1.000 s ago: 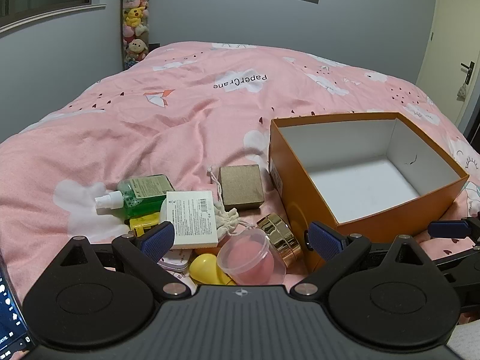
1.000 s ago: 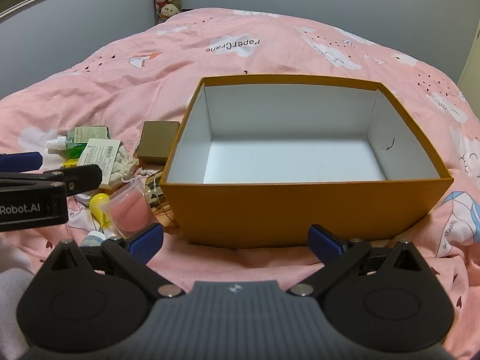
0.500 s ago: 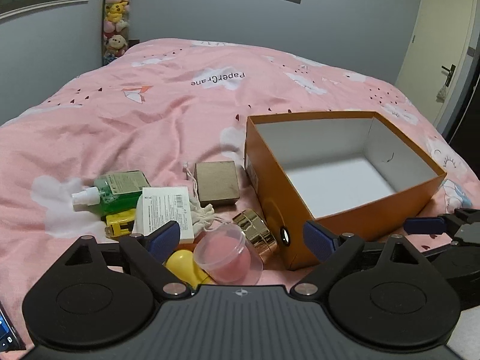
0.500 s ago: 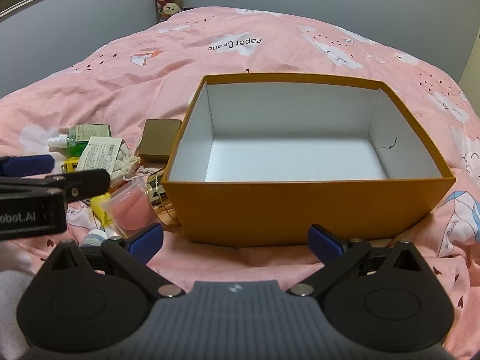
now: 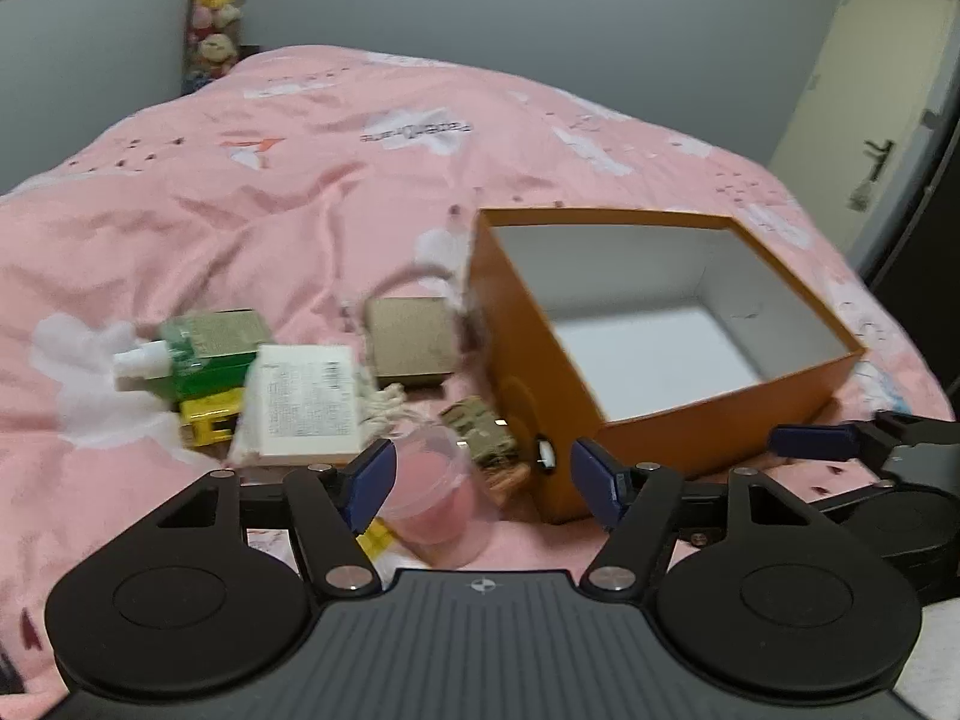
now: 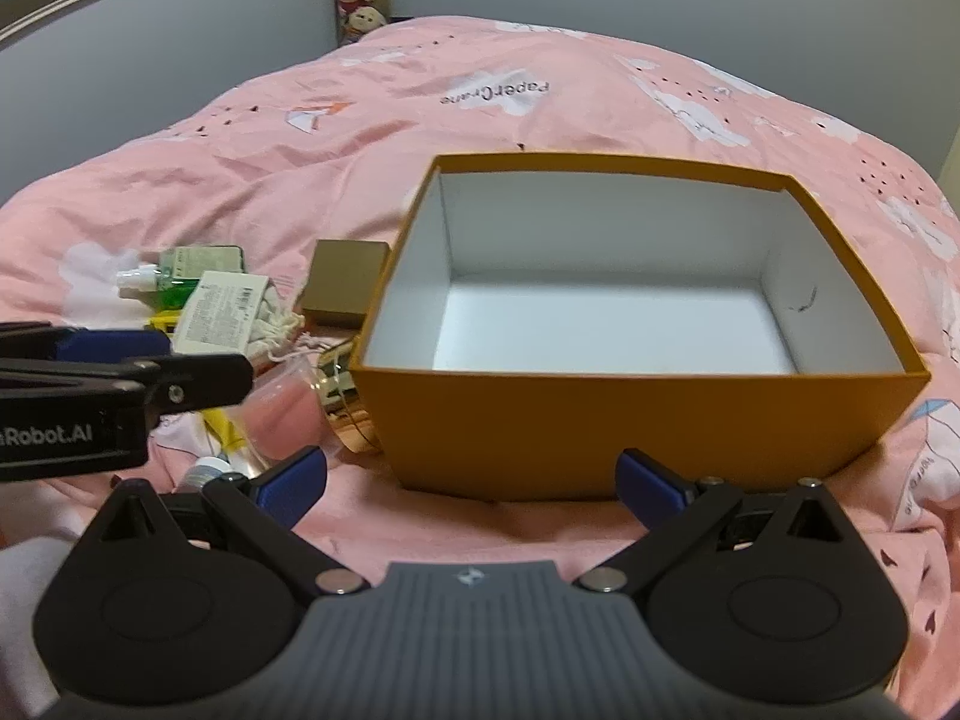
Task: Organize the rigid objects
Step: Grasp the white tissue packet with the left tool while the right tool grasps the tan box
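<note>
An open orange cardboard box [image 6: 648, 420] with a plain white inside sits on a rumpled pink quilt [image 6: 300, 180] printed with white clouds; its walls are stiff and straight, and a small dark scribble marks the right inner wall. Just left of the box lies a cluster of small hard items. A flat square tan cardboard box [image 5: 411, 348] rests nearest the box's far left corner. A green clear-plastic spray bottle [image 5: 198, 348] with a white nozzle lies on its side, and a white rectangular carton with fine printed text [image 5: 303, 405] leans over a cream drawstring cloth pouch [image 6: 270, 324]. A yellow plastic piece [image 5: 207, 420] shows below the bottle. A shiny gold faceted jar [image 5: 480, 426] sits against the box's left wall.

The left gripper [image 5: 480, 474] hangs over a clear round plastic tub holding something pink [image 5: 435, 498]; its blue-padded jaws are closing, with the tub low between them and the pads not pressing on it. The right gripper [image 6: 471, 480] stands with jaws wide apart in front of the box's near wall, holding nothing.
</note>
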Available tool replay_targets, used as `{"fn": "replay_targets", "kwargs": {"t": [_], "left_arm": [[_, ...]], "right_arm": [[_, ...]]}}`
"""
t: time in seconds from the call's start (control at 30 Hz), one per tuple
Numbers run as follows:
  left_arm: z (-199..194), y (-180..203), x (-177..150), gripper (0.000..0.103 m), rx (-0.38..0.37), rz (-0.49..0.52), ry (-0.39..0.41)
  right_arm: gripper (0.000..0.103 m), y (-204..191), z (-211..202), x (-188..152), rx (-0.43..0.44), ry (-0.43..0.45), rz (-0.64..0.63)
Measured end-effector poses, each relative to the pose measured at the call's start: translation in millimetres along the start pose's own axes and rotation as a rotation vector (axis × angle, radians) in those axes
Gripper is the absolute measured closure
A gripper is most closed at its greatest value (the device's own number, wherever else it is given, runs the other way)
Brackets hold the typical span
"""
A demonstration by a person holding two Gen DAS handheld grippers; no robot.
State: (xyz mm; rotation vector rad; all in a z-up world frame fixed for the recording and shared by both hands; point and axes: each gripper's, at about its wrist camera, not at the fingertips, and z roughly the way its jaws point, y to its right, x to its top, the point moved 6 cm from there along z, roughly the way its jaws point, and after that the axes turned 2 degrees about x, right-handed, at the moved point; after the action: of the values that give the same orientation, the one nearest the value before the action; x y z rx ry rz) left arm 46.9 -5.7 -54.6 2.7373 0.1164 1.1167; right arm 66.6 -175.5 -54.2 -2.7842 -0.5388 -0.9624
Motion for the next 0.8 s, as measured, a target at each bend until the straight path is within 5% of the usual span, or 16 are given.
{"fn": "replay_targets", "kwargs": {"t": [0.17,0.33,0.47,0.53,0.63,0.8], "left_arm": [[1,-16,4,0.038,0.023,-0.054,-0.004],[3,-31,16,0.038,0.016,-0.036,-0.031],[7,-49,23,0.035,0.063,-0.031,-0.05],[13,-56,26,0.024,0.077,-0.023,-0.085],[24,-67,30,0.023,0.102,-0.026,-0.107],[52,-89,36,0.018,0.133,-0.085,-0.154]], "right_arm": [[0.003,-3,-1,12,0.04,0.024,-0.042],[0.004,-16,-2,34,0.133,0.072,-0.153],[0.028,-31,8,53,0.224,0.037,-0.226],[0.029,-42,13,59,0.256,0.03,-0.293],[0.03,-56,24,70,0.291,0.014,-0.363],[0.05,-72,58,88,0.307,-0.03,-0.428]]}}
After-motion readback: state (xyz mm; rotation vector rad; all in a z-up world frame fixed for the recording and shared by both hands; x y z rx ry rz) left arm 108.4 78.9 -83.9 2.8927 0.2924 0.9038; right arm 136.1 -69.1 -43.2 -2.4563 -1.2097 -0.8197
